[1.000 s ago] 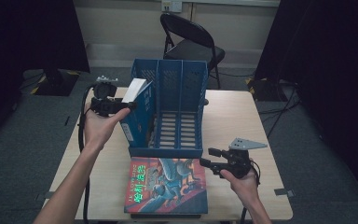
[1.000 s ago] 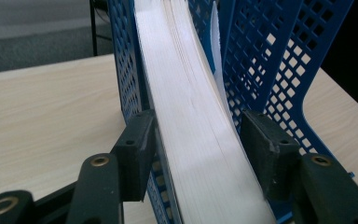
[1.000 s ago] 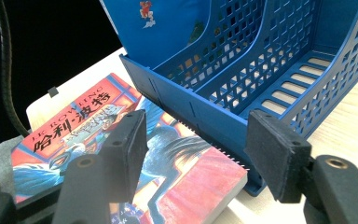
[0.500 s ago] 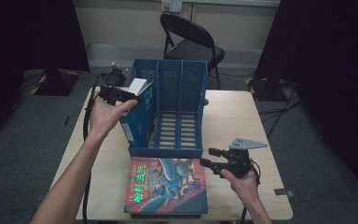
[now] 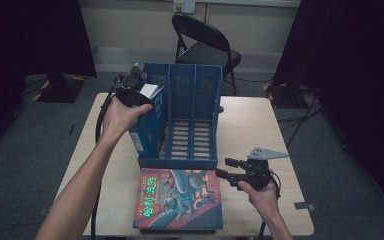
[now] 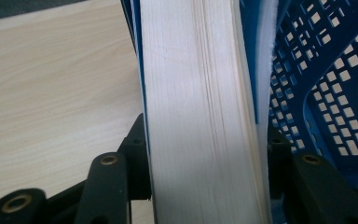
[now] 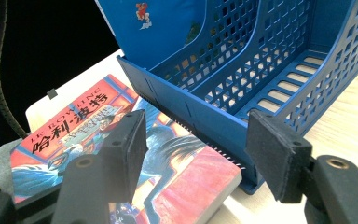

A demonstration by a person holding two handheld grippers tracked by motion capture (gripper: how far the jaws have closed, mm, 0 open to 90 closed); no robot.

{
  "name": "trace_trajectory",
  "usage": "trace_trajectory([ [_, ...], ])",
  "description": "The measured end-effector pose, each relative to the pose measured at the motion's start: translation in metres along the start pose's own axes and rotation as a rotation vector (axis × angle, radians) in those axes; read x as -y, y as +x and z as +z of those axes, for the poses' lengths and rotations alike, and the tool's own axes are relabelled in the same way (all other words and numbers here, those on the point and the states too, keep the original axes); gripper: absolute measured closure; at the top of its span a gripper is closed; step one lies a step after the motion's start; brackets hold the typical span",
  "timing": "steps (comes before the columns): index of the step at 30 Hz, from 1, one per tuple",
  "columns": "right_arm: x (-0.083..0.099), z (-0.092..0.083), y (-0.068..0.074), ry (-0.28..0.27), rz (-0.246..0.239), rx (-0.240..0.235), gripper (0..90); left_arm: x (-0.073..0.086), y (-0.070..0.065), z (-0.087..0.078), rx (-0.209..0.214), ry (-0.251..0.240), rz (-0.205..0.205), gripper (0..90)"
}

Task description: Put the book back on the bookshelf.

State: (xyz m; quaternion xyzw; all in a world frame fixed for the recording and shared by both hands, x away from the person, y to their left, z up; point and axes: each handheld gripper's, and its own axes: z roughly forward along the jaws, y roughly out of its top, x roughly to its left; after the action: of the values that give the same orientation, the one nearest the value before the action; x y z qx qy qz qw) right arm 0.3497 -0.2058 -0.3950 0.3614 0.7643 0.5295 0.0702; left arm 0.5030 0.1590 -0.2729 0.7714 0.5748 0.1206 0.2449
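Books are what I am filing: my left gripper is clenching the blue book by its page edge, its fingers having just been closing on it, and the book is standing in the left slot of the blue rack. My right gripper is hovering with released fingers beside the second book, lying flat on the bench, near side.
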Motion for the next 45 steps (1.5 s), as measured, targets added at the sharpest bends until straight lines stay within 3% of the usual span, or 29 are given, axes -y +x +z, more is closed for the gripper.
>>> trace_trajectory([
  [2,0.000,0.000,0.000,-0.001,0.000,0.001,37.7,-0.001,0.000,0.001,0.002,0.018,-0.012,51.8],
  [5,0.000,0.000,0.000,0.003,0.000,0.000,37.7,-0.003,-0.005,0.006,-0.017,0.068,0.008,51.2],
  [9,0.000,0.000,0.000,0.003,-0.005,0.000,37.6,-0.005,-0.004,0.007,-0.020,0.098,0.027,53.9],
  [19,0.000,0.000,-0.001,0.005,-0.001,-0.001,37.6,-0.012,-0.006,0.013,-0.020,0.193,0.028,54.9],
  [24,0.000,-0.002,-0.002,0.001,0.002,0.002,37.6,-0.013,-0.004,0.013,0.002,0.208,0.019,59.2],
  [27,0.000,-0.002,-0.002,-0.001,0.001,0.002,37.6,-0.015,-0.005,0.012,0.008,0.218,0.035,60.2],
  [33,0.000,-0.002,-0.002,0.003,-0.001,0.000,37.5,-0.021,-0.011,0.014,-0.007,0.273,0.031,60.2],
  [36,0.000,-0.003,-0.002,-0.002,0.000,0.002,37.4,-0.021,-0.006,0.014,0.011,0.275,0.016,60.2],
  [45,-0.001,-0.003,-0.001,-0.003,-0.004,0.003,37.4,-0.021,-0.004,0.014,0.013,0.281,0.007,59.2],
])
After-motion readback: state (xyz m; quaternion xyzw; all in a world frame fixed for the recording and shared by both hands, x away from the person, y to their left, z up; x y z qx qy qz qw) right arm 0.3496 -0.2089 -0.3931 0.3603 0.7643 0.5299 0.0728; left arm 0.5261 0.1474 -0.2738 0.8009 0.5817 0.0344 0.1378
